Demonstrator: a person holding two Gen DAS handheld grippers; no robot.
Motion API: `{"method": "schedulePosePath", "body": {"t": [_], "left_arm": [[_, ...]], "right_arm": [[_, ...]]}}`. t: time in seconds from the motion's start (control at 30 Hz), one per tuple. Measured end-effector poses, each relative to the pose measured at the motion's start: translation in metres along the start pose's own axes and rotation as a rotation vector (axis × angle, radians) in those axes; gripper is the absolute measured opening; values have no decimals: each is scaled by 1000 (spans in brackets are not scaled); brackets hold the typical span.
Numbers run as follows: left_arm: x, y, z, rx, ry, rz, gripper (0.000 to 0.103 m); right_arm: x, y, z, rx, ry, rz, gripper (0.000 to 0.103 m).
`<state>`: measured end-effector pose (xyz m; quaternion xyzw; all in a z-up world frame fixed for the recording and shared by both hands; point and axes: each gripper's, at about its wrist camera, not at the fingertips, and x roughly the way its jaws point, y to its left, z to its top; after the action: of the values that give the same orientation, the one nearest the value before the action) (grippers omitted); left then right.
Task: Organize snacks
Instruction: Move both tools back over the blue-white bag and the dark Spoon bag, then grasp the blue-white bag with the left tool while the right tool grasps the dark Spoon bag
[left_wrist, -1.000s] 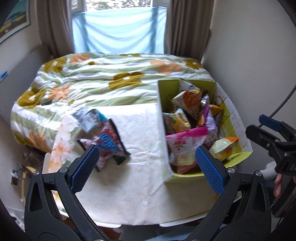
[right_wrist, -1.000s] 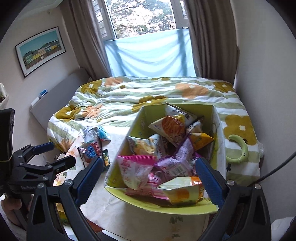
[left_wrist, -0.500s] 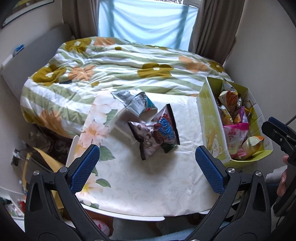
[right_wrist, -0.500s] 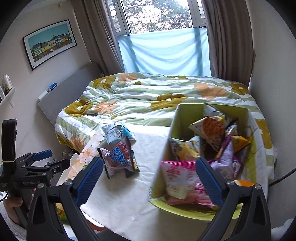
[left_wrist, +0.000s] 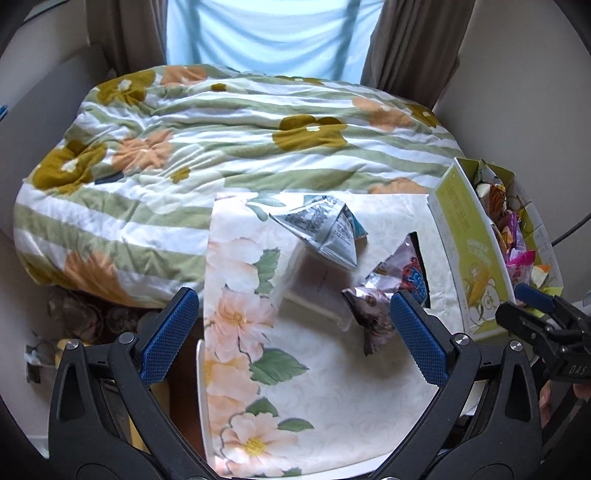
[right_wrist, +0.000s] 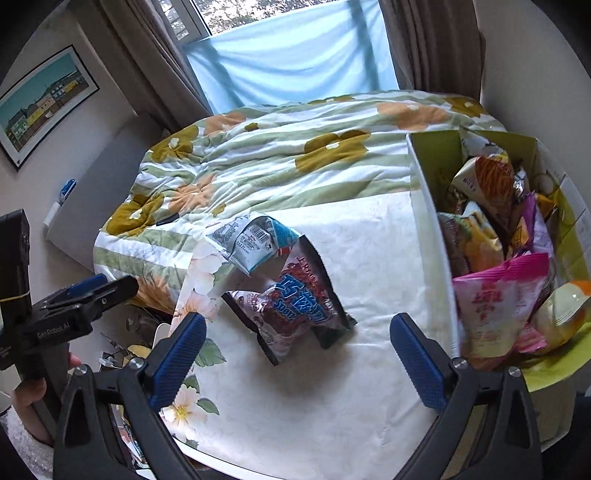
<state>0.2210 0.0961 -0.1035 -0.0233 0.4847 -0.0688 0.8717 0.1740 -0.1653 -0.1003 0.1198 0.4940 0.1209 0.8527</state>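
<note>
Behind the table, a bed with a green-striped flowered quilt (left_wrist: 229, 140) fills the far half of both views, under a window hung with a pale blue cloth (right_wrist: 295, 59). The table itself wears a white tablecloth (right_wrist: 369, 266) with peach flowers printed along its left edge. At the table's right end stands a yellow-green cardboard box (right_wrist: 432, 192), open at the top and heaped with snack packets: a pink bag (right_wrist: 495, 295) at the near end, an orange-striped one (right_wrist: 487, 184) further back, others wedged between. Two packets lie out on the cloth, well apart from the box: a dark chocolate-coloured bag with blue lettering (right_wrist: 295, 310) near the middle, and a silver-and-blue bag (right_wrist: 255, 240) just behind it, its corner touching or overlapping the dark one. The left gripper (left_wrist: 291, 336) hangs above the table's near left part, jaws wide apart and holding nothing, the dark bag just ahead of its right finger. The right gripper (right_wrist: 299, 354) hovers above the near middle of the cloth, jaws likewise spread and empty
</note>
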Motion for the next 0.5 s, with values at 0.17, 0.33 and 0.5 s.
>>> {"method": "schedulePosePath", "body": {"t": [0.17,0.33,0.5], "left_arm": [[35,7,37,95,27,-73,102],[93,-3,69,172,117,-115,102],[159,-18,76,192,236,-139,102]], "right_arm": [[38,11,-4,153,47,4,99],[64,12,-4,288,66,-3,99],[87,2,-8,428,102,14,99]]}}
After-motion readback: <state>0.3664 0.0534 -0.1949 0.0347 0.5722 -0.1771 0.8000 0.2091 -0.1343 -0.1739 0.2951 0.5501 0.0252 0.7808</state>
